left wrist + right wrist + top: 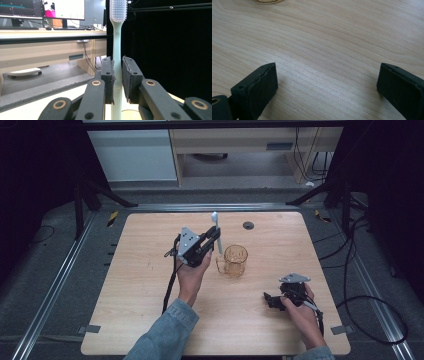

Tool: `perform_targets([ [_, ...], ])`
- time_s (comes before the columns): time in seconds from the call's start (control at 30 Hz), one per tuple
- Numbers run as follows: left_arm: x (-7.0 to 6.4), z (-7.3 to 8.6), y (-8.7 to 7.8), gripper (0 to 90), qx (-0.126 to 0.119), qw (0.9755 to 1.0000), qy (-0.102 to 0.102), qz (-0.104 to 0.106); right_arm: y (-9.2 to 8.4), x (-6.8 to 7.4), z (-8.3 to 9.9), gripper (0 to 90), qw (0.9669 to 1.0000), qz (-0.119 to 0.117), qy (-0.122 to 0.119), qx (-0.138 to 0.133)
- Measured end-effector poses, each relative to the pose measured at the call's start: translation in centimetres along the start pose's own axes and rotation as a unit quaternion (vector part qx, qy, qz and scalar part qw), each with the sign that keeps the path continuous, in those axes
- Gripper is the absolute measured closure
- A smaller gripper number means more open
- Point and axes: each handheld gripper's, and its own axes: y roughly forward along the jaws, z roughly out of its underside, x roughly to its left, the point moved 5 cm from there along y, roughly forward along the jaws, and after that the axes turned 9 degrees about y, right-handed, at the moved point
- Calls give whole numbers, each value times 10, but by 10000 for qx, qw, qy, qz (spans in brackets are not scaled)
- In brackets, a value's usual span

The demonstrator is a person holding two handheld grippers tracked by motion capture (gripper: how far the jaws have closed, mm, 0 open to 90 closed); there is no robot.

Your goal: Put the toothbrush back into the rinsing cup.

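Note:
A pale green toothbrush point(117, 50) stands upright between the jaws of my left gripper point(117, 80), which is shut on its handle. From above, that left gripper point(214, 236) hangs over the table's middle, with the toothbrush point(216, 227) rising bristles up just left of an amber glass mug point(234, 261). The mug stands upright on the wooden table point(150, 285), its handle toward the left. My right gripper point(269, 300) rests low near the front right, and in its own view the right gripper point(324, 85) is open over bare wood, with the mug's base point(267, 1) at the top edge.
A round cable grommet point(248, 225) sits in the table's far edge. Desks, monitors point(62, 10) and a keyboard point(70, 28) stand beyond the table. Black frame legs point(100, 195) and cables point(360, 285) flank the table on both sides.

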Motion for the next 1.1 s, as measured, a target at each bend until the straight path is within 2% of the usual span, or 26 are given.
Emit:
perform_targets([
  [0.53, -2, 17, -1, 793, 85, 9999, -31, 59, 0, 0, 0, 36, 10000, -3, -5, 1],
  [0.77, -5, 25, 3, 793, 129, 9999, 46, 90, 0, 0, 0, 36, 10000, 5, -15, 2],
  [1.1, -4, 38, 7, 793, 238, 9997, -28, 73, 0, 0, 0, 36, 10000, -8, -25, 7],
])
